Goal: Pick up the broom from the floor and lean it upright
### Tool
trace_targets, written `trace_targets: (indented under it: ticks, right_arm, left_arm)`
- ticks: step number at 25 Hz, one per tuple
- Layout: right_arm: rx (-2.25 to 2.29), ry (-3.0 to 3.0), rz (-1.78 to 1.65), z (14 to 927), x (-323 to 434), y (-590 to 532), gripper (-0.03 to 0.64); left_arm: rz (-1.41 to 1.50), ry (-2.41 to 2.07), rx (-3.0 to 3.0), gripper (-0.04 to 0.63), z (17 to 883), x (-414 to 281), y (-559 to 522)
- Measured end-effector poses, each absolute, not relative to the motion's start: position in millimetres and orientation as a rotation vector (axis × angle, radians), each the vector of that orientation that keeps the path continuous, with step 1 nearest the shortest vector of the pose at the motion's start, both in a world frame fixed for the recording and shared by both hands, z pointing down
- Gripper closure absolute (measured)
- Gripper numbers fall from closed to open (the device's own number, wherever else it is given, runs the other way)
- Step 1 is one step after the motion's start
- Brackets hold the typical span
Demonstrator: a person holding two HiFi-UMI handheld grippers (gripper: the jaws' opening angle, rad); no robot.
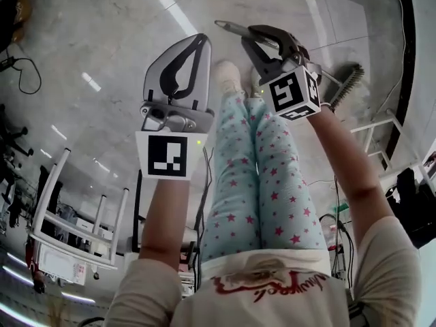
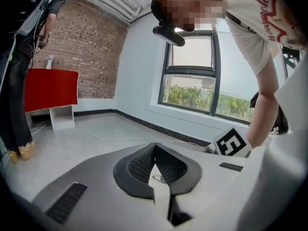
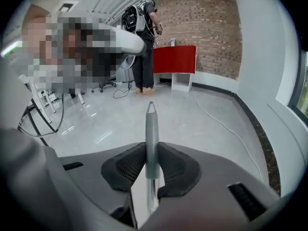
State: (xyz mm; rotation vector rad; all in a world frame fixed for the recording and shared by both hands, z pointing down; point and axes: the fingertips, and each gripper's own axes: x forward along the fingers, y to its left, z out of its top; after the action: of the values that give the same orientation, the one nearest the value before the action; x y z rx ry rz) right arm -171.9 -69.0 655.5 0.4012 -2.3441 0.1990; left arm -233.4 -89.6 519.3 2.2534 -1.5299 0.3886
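The broom's grey handle (image 1: 235, 28) runs through the black jaws of my right gripper (image 1: 257, 38), which is shut on it, and the brush head (image 1: 349, 82) hangs lower at the right, above the pale floor. In the right gripper view the handle (image 3: 151, 124) stands clamped between both pads of the gripper (image 3: 152, 150), its pointed tip sticking out ahead. My left gripper (image 1: 197, 46) is raised beside it on the left, shut, with nothing in it. In the left gripper view the pads of that gripper (image 2: 155, 150) meet at their tips.
The holder's legs in star-print trousers (image 1: 262, 182) stand below the grippers. A white frame (image 1: 75, 223) sits at lower left, another white rack (image 1: 381, 125) at right, and cables (image 1: 24, 73) at far left. A red cabinet (image 3: 175, 59) and a standing person (image 3: 144, 47) are by the brick wall.
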Motion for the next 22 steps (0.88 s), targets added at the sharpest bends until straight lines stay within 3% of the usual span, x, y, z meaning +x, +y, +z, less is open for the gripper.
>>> trace_targets:
  ticks: [22]
  right_arm:
    - [0.687, -2.540, 0.144, 426.6, -126.3, -84.6, 0.517]
  left_arm:
    - [0.410, -1.455, 2.397, 0.574, 377.2, -176.4, -103.8]
